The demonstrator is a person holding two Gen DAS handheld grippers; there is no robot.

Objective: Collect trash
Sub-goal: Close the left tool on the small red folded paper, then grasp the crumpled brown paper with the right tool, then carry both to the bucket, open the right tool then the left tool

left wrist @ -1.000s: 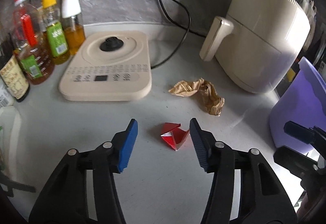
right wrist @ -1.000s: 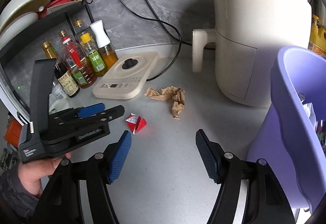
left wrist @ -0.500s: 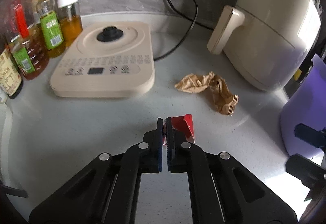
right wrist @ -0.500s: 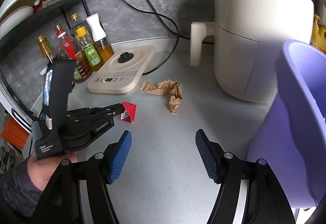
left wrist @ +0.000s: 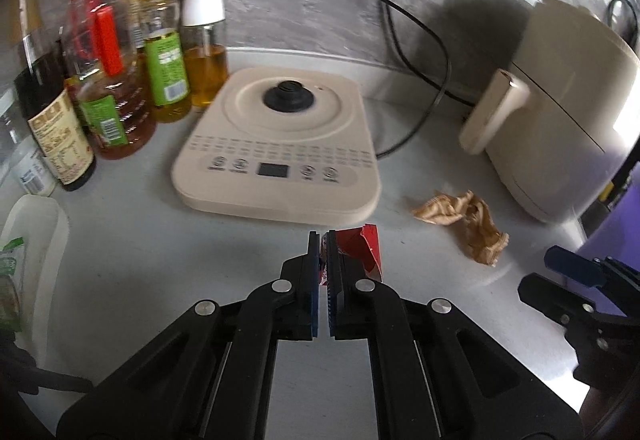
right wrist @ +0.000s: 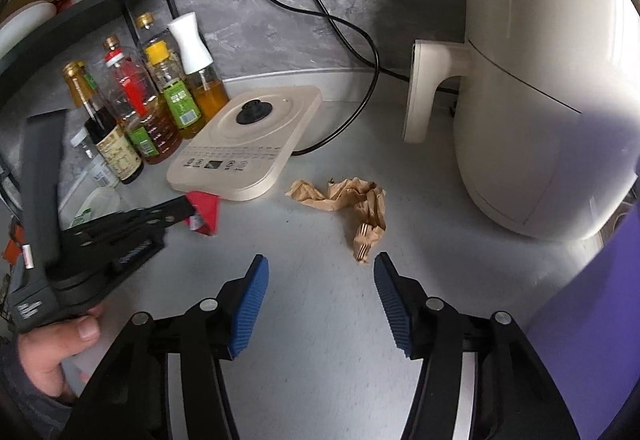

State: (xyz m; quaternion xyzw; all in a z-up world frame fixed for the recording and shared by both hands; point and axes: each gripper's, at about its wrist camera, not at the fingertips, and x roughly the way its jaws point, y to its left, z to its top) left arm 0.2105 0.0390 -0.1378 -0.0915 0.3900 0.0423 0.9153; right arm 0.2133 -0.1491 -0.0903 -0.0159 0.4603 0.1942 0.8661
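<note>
Left gripper (left wrist: 324,264) clamped on a red wrapper (left wrist: 362,250); right gripper (right wrist: 320,296) held spread and empty.

The left fingers pinch only one edge of the red wrapper, which sits just above the desk (left wrist: 140,240) in front of the cream induction cooker (left wrist: 280,144). Risk: the thin edge could slip out during transfer, dropping the wrapper back. The crumpled brown paper (right wrist: 352,204) lies uncollected on the desk just beyond the right fingers, near the air fryer (right wrist: 540,80); its loose, springy shape may deflect a partial grip. The purple bin (right wrist: 592,320) stands at the near right; its contents cannot be seen. Bottles (left wrist: 108,72) crowd the far left; a careless swing could knock them over.
</note>
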